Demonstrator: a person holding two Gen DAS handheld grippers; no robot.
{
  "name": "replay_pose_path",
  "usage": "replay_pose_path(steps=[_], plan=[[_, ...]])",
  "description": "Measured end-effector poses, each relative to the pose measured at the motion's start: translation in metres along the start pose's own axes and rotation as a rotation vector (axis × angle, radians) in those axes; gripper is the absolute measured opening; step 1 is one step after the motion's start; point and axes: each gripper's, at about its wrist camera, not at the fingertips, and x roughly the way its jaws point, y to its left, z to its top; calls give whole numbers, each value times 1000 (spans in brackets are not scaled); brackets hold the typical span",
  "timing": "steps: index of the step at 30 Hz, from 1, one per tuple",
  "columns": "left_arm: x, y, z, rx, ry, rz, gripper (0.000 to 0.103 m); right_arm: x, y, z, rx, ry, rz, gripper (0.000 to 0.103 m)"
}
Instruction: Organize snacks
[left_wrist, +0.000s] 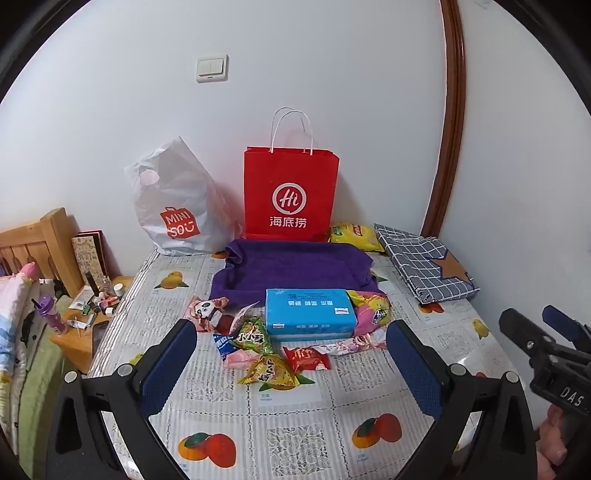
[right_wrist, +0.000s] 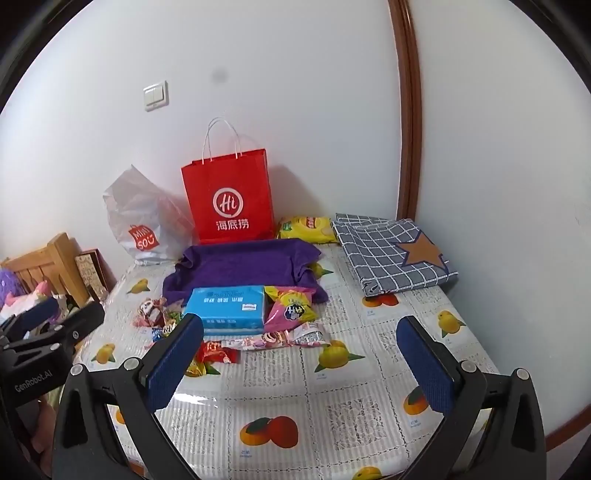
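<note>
currently both grippers hover above the near part of the table (left_wrist: 303, 424), nothing between their fingers: left gripper (left_wrist: 291, 363) jaws spread wide, right gripper (right_wrist: 300, 363) jaws likewise wide apart. the snacks (left_wrist: 266, 350) lie in a loose heap at mid-table, around and against a blue tissue pack (left_wrist: 309, 312); a green packet (left_wrist: 253, 336) and a red packet (left_wrist: 306, 360) sit at the near side of the heap, a pink-yellow bag (left_wrist: 373, 314) touches the pack on its right side. behind the heap lies a purple cloth (left_wrist: 291, 269). a red paper bag (left_wrist: 291, 195) stands upright against the wall, a white plastic bag (left_wrist: 177, 210) just beside it on the left, a yellow chip bag (left_wrist: 354, 236) on its right. a folded checked cloth (left_wrist: 424, 266) lies at the far right corner, well apart from the heap
</note>
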Motion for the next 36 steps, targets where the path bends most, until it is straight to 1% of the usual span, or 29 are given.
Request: replay_pose_path(steps=[10, 23, 36], plan=[[-1, 1, 1, 0, -5, -1, 103, 0, -4, -2, 8, 2, -12, 103], [-2, 3, -1, 0, -10, 0, 103, 0, 2, -2, -13, 3, -7, 103], [-3, 3, 0, 0, -14, 1, 103, -2, -1, -6, -6, -1, -6, 103]])
